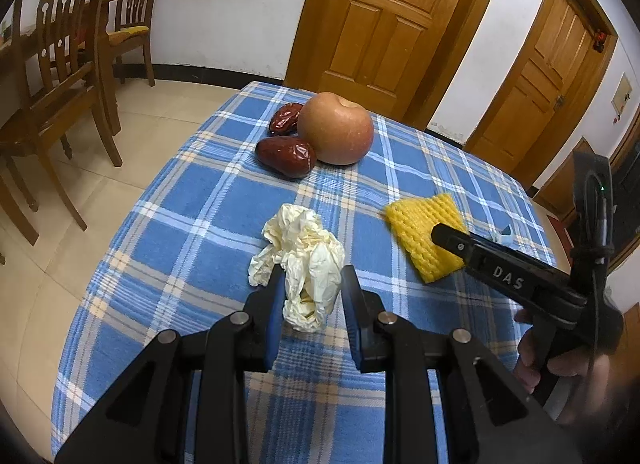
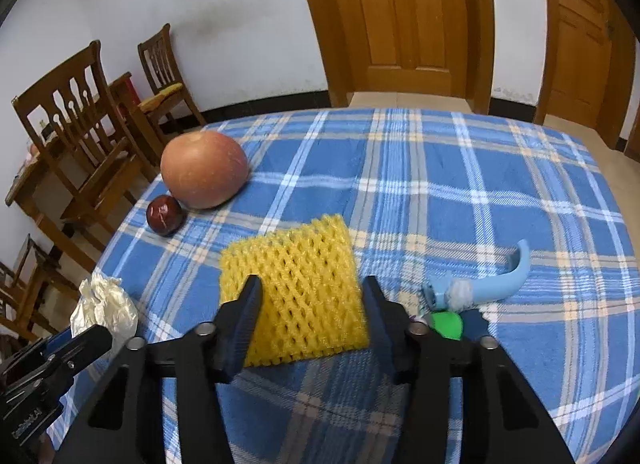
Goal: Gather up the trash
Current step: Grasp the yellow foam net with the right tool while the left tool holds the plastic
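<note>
A crumpled cream plastic bag (image 1: 302, 260) lies on the blue plaid tablecloth (image 1: 192, 200). My left gripper (image 1: 310, 284) is open, its fingers on either side of the bag's near end. A yellow foam fruit net (image 2: 298, 288) lies flat on the cloth. My right gripper (image 2: 312, 296) is open with its fingers straddling the net. The net (image 1: 424, 238) also shows in the left wrist view, partly covered by the right gripper's finger. The bag (image 2: 104, 308) shows at the left of the right wrist view.
An apple (image 1: 336, 130) and two red dates (image 1: 286, 156) sit at the far side of the table. A light blue curved plastic piece (image 2: 488, 284) and a green scrap (image 2: 446, 324) lie right of the net. Wooden chairs (image 1: 52, 76) stand left; doors behind.
</note>
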The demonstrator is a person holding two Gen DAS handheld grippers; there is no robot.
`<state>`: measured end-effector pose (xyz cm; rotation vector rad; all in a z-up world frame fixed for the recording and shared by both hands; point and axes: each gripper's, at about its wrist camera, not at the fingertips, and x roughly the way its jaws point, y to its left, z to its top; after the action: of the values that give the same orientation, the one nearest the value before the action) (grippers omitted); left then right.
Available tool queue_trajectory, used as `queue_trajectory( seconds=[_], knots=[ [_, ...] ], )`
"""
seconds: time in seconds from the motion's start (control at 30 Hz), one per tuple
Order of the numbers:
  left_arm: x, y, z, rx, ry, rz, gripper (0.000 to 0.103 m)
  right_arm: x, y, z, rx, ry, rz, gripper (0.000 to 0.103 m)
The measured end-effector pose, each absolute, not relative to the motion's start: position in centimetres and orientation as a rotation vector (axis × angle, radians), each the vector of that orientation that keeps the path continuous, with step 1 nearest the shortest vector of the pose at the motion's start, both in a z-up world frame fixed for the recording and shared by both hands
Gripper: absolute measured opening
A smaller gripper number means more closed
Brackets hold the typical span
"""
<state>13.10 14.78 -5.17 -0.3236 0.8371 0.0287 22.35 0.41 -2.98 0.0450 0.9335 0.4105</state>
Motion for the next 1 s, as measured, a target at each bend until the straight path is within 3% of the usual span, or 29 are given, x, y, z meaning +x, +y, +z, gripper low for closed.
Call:
queue_trajectory(
  seconds=[0.17, 1.0],
  knots=[
    [12.7, 14.6, -4.8, -0.326, 0.828, 0.018, 0.026, 21.5, 0.4, -2.5, 0.047, 0.905, 0.43, 0.013],
    [9.8, 8.3, -1.1, -0.282, 0.79, -0.133, 0.026, 11.1, -8.1, 3.5, 0.149, 0.74, 0.356, 0.011]
  ],
)
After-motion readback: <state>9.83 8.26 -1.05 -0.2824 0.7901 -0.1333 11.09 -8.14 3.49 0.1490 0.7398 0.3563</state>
